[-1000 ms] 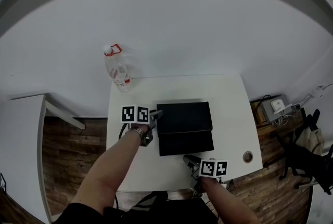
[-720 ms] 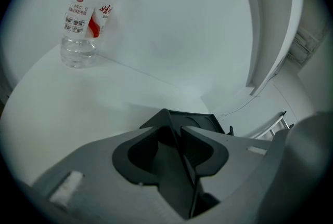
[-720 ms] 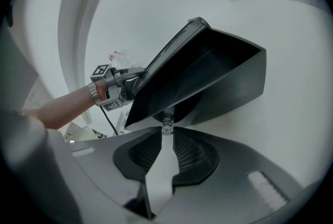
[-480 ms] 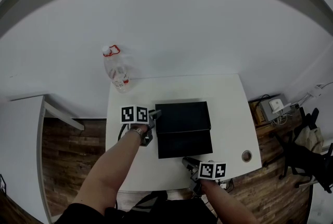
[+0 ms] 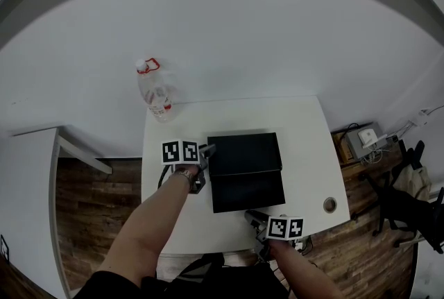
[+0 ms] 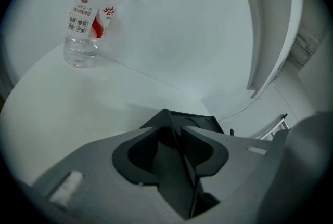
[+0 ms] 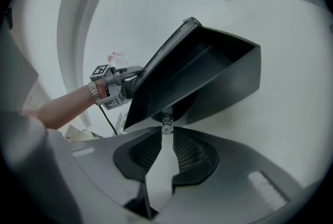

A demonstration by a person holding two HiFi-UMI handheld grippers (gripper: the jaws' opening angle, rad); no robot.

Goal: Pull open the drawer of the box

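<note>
**Head view.** The left gripper [image 5: 207, 150] lies with its tips at the far left corner of the black box [image 5: 244, 152]. The right gripper [image 5: 251, 216] sits at the near edge, in front of the drawer [image 5: 248, 191]. The drawer already shows as a second dark rectangle drawn out from under the box top, towards the person. The box stands in the middle of the white table [image 5: 305, 145], and a clear plastic bottle [image 5: 155, 93] stands apart at the far left corner. The split looks deliberate: one hand to steady the box, the other to pull.

**Left gripper view.** The jaws of the left gripper [image 6: 178, 127] are pressed together with nothing seen between them, and the box corner [image 6: 200, 121] lies just beyond the tips. Closed like this, they probably serve as a blunt stop so the light box does not slide with the drawer. The bottle [image 6: 88, 20] has a white and red label [image 6: 86, 14]; its print is too small to read.

**Right gripper view.** The right gripper [image 7: 166, 133] is clamped on a small pale knob [image 7: 166, 125] on the drawer front, a narrow pinch suited to a straight pull. The drawer's open tray [image 7: 203, 67] looks empty. The left gripper [image 7: 134, 80] shows against the box's far side. Its marker cube has only black and white squares, no words.
</note>
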